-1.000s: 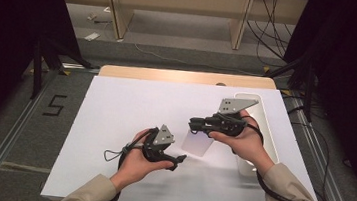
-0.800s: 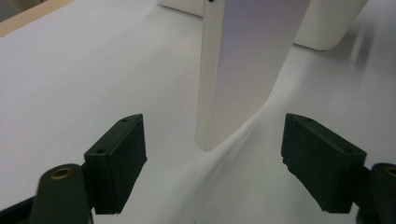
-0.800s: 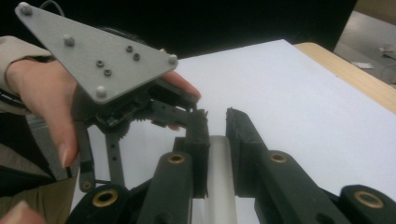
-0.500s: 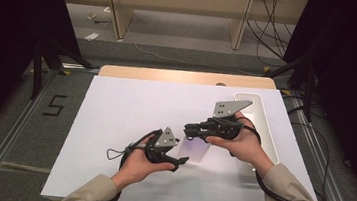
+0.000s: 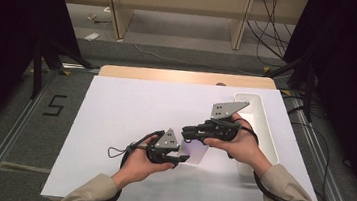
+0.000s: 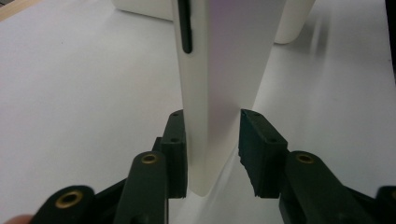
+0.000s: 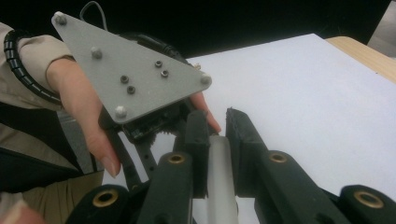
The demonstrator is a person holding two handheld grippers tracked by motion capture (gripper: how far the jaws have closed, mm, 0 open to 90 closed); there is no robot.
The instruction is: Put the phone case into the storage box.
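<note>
While right tongs (image 7: 215,135) pinch the white card (image 6: 224,70), closing left tongs (image 6: 212,149) around it, not yet gripping.

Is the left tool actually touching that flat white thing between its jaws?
Touching, on one side: in the left gripper view, one jaw of the left tool presses the flat white thing; the other stands apart.

A flat slab (image 5: 196,150) sits between the left claw (image 5: 180,157) and right claw (image 5: 189,133), near mid-worktop (image 5: 114,114); a long tray (image 5: 264,124) lies at the right edge.
</note>
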